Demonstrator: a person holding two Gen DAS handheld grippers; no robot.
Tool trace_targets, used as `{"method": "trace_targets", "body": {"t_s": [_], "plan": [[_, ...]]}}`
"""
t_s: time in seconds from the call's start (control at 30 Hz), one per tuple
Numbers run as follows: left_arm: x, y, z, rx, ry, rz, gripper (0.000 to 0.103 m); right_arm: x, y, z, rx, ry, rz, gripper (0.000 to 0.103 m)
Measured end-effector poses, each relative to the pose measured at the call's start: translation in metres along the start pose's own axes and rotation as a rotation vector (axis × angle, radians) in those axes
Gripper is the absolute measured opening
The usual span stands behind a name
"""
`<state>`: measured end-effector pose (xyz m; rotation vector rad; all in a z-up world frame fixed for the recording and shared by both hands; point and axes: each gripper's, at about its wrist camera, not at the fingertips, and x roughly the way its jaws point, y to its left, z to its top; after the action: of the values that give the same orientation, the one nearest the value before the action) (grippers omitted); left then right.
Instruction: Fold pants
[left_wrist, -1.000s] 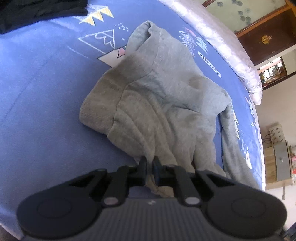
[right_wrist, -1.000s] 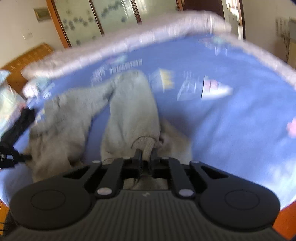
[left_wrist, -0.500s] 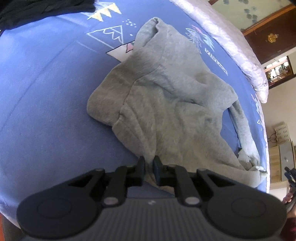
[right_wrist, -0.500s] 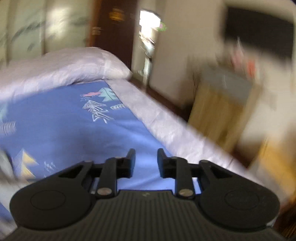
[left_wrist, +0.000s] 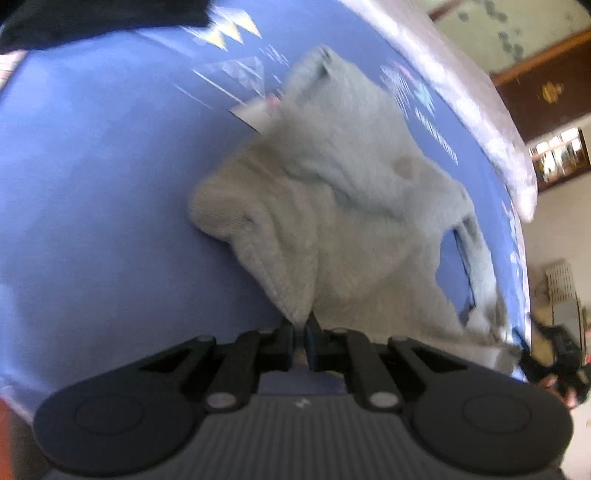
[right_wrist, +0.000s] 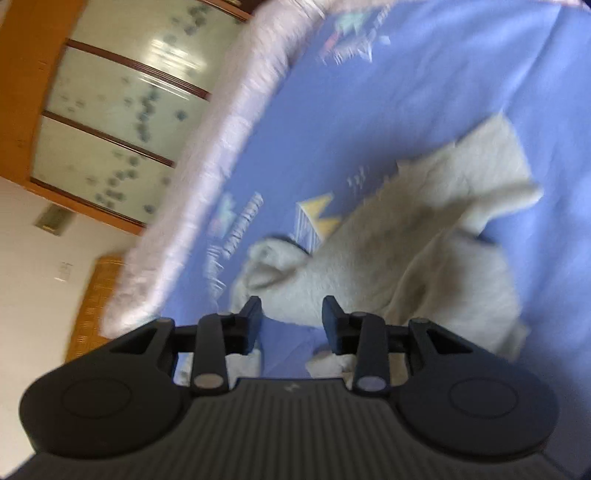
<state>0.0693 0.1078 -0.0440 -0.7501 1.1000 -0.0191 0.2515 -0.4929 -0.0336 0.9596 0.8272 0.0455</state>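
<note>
Two tools were in play over the grey sweatpants (left_wrist: 354, 206), which lay crumpled on the blue printed bedsheet (left_wrist: 92, 184) near the middle of the bed.

Risks, as judged: the left tool held only a thin pinch of cloth at the ribbed edge, so a sharp pull could have slipped the fabric free and dropped the fold. With the garment bunched and one leg trailing toward the bed's edge, a lift from a single corner would likely have dragged the heap instead of flattening it. The right tool, coming in with motion blur, could have caught two layers at once or missed the cuff altogether.

Left tool (left_wrist: 301, 332): jaws drawn nearly together, clamped on the sweatpants' near edge, cloth rising straight out of the pinch.

Right tool (right_wrist: 291, 314): jaws spread wide, holding nothing, hovering just above a rumpled end of the sweatpants (right_wrist: 424, 236); contact with the cloth could not be made out.
</note>
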Motion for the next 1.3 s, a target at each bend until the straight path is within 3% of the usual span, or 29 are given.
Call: {"method": "trace_targets", "body": {"t_s": [0.07, 0.13, 0.17, 0.23, 0.33, 0.43, 0.47, 0.5, 0.6, 0.73, 0.77, 0.8, 0.83, 0.87, 0.97, 1.1, 1.2, 1.3], "plan": [[-0.018, 0.013, 0.003, -0.038, -0.024, 0.001, 0.006, 0.015, -0.013, -0.001, 0.026, -0.028, -0.134, 0.036], [-0.03, 0.025, 0.003, -0.077, -0.018, -0.039, 0.006, 0.006, -0.044, -0.001, 0.142, -0.091, -0.252, 0.016], [-0.034, 0.028, 0.001, -0.084, -0.012, -0.049, 0.006, -0.006, -0.066, -0.005, 0.253, -0.121, -0.237, 0.0], [-0.035, 0.027, -0.003, -0.061, 0.0, -0.024, 0.006, -0.03, -0.1, -0.017, 0.409, -0.175, -0.134, 0.0], [-0.025, 0.024, -0.004, -0.017, 0.039, 0.043, 0.009, -0.059, -0.095, -0.023, 0.347, -0.2, -0.15, 0.001], [-0.022, 0.026, 0.002, -0.018, 0.037, 0.085, 0.013, -0.074, -0.084, -0.015, 0.287, -0.224, -0.153, 0.029], [-0.026, 0.026, 0.004, -0.021, 0.018, 0.088, 0.013, -0.075, -0.083, -0.011, 0.287, -0.24, -0.152, 0.053], [-0.033, 0.029, 0.007, -0.024, -0.017, 0.092, 0.012, -0.07, -0.084, -0.007, 0.286, -0.252, -0.151, 0.06], [-0.065, 0.029, 0.02, -0.027, -0.144, 0.092, 0.013, -0.051, -0.081, 0.004, 0.276, -0.234, -0.168, 0.062], [-0.082, 0.019, 0.036, 0.003, -0.212, 0.075, 0.015, -0.015, -0.089, 0.02, 0.292, -0.2, -0.252, 0.062], [-0.078, 0.013, 0.038, 0.014, -0.209, 0.069, 0.017, -0.011, -0.086, 0.026, 0.266, -0.214, -0.268, 0.058], [-0.072, 0.006, 0.037, 0.024, -0.197, 0.063, 0.018, -0.006, -0.079, 0.034, 0.228, -0.23, -0.289, 0.035], [-0.064, -0.002, 0.036, 0.035, -0.179, 0.056, 0.02, -0.002, -0.072, 0.045, 0.185, -0.23, -0.298, 0.018], [-0.052, -0.01, 0.035, 0.051, -0.148, 0.046, 0.02, 0.001, -0.065, 0.057, 0.153, -0.226, -0.281, 0.01], [-0.016, -0.032, 0.032, 0.093, -0.065, 0.032, 0.02, -0.011, -0.032, 0.093, 0.061, -0.297, -0.22, 0.009], [0.022, -0.057, 0.024, 0.133, 0.016, 0.019, 0.02, -0.055, 0.005, 0.136, -0.082, -0.461, -0.043, 0.009], [0.04, -0.069, 0.02, 0.162, 0.054, 0.022, 0.027, -0.079, 0.01, 0.159, -0.14, -0.581, -0.07, 0.009], [0.053, -0.073, 0.02, 0.172, 0.075, 0.043, 0.03, -0.077, -0.015, 0.178, -0.112, -0.617, -0.147, 0.013]]}}
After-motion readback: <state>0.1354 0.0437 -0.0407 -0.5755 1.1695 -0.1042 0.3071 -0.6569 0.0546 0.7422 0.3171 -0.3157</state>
